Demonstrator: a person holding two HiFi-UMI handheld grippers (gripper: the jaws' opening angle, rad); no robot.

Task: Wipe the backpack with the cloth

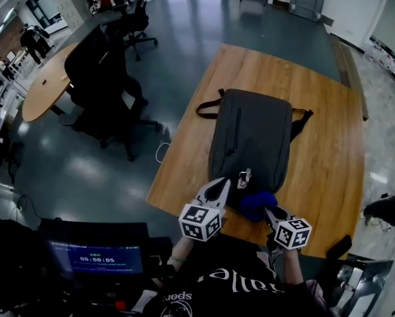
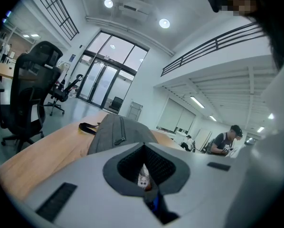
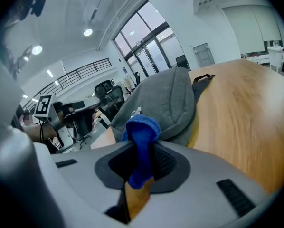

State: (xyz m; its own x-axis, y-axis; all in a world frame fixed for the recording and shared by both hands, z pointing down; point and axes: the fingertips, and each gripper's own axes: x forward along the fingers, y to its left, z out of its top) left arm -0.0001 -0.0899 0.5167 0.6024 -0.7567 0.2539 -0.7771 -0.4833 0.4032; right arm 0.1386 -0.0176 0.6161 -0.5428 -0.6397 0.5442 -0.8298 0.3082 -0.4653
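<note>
- At far left, we see a black office chair [image 1: 95, 71] that stands on the floor, well apart from the wooden table [image 1: 316, 170].
- The left gripper [image 1: 228, 182] is at the near end of the table. In the left gripper view its jaws are together on a small pale tab [image 2: 142, 177], at the near edge of the backpack.
- The grey backpack [image 1: 253, 137] lies flat in the middle of the table, with its straps at the far end.
- The blue cloth [image 1: 257, 202] touches the near end of the backpack.
- The right gripper [image 1: 269, 210] has its jaws clamped on the cloth, which bunches above them.
</note>
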